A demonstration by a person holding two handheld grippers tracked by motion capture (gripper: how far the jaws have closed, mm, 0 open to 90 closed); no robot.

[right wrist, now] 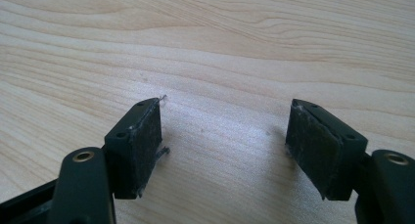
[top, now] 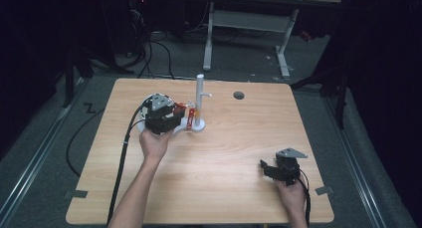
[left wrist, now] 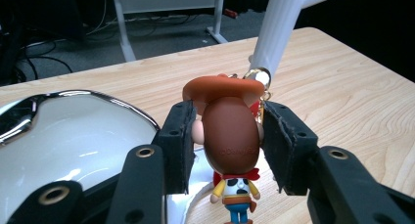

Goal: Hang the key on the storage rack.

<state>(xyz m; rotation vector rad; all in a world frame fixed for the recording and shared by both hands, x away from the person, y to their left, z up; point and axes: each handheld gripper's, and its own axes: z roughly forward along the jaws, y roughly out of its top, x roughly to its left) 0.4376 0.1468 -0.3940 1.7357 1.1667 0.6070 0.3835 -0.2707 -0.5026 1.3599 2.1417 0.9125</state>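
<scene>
Left gripper (left wrist: 226, 141) clamps the cowboy figurine (left wrist: 230, 136) by its head, apparently beside the white stand (top: 199, 106); right gripper (right wrist: 225, 150) gapes.

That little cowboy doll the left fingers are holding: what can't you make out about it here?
- cowboy doll, left gripper view: face turned away; feet cut off by the bottom edge.
- High view: the left gripper covers most of the doll.
- gold ring, left gripper view: whether it hangs on the white stand is unclear.
</scene>
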